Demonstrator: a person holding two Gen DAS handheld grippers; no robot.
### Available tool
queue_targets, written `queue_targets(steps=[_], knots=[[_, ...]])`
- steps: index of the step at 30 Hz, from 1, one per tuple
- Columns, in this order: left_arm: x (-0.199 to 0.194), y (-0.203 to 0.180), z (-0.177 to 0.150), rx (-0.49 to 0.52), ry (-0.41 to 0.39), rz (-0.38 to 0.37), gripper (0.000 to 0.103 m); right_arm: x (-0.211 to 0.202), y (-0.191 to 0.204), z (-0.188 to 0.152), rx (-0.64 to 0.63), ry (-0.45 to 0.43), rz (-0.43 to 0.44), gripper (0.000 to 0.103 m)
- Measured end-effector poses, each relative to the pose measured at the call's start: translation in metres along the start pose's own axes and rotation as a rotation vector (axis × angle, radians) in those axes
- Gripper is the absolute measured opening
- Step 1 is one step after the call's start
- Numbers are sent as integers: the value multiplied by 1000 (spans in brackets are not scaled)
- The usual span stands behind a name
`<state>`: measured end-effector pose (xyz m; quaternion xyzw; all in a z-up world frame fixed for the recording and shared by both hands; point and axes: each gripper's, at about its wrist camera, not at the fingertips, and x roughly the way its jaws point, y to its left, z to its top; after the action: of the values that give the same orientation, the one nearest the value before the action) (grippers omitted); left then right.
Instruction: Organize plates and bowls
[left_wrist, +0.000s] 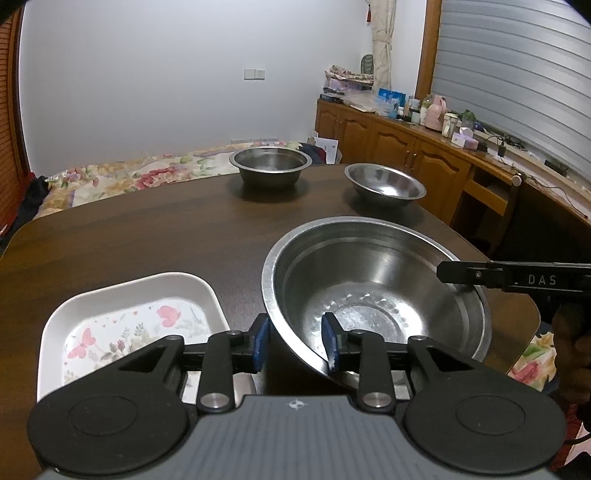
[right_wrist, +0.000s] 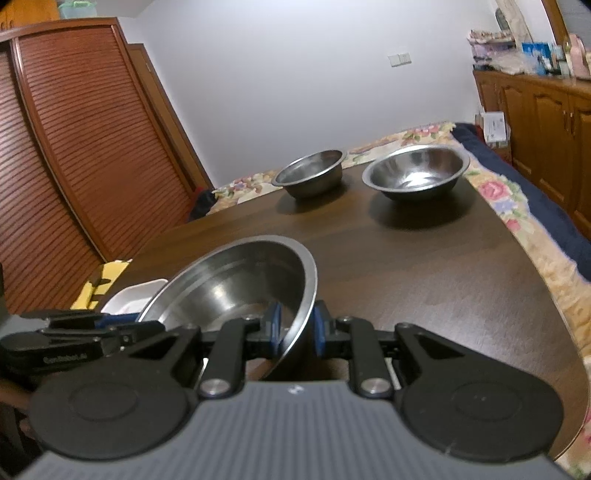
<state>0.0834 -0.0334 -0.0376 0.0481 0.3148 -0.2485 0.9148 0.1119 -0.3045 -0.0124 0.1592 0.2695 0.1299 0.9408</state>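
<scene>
Three steel bowls sit in sight on the dark wooden table (left_wrist: 147, 236), and the large bowl (left_wrist: 373, 291) is the nearest, filling the lower right of the left wrist view and tilted rather than flat. The left gripper (left_wrist: 295, 341) straddles this bowl's near rim at the bottom centre of that frame; its blue pads (left_wrist: 330, 341) stand apart, one outside the wall and one inside, with a visible gap on the outer side, so the rim is between them but not squeezed. The right gripper (right_wrist: 295, 328) shows at the bottom centre of the right wrist view, its pads drawn close on either side of the same bowl's thin rim, pinching it. In the left wrist view its black finger reaches in from the right edge over the far side of the bowl. A white floral dish (left_wrist: 129, 325) lies just beside the large bowl at lower left. Two smaller steel bowls, one deep (left_wrist: 271, 166) and one shallow (left_wrist: 384, 184), stand well apart near the table's far edge.
</scene>
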Motion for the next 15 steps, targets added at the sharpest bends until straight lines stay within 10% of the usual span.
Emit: queue_targets(steps=[15], knots=[[-13, 7, 19, 14, -65, 29, 45, -18, -9, 19, -34, -71, -41, 23]])
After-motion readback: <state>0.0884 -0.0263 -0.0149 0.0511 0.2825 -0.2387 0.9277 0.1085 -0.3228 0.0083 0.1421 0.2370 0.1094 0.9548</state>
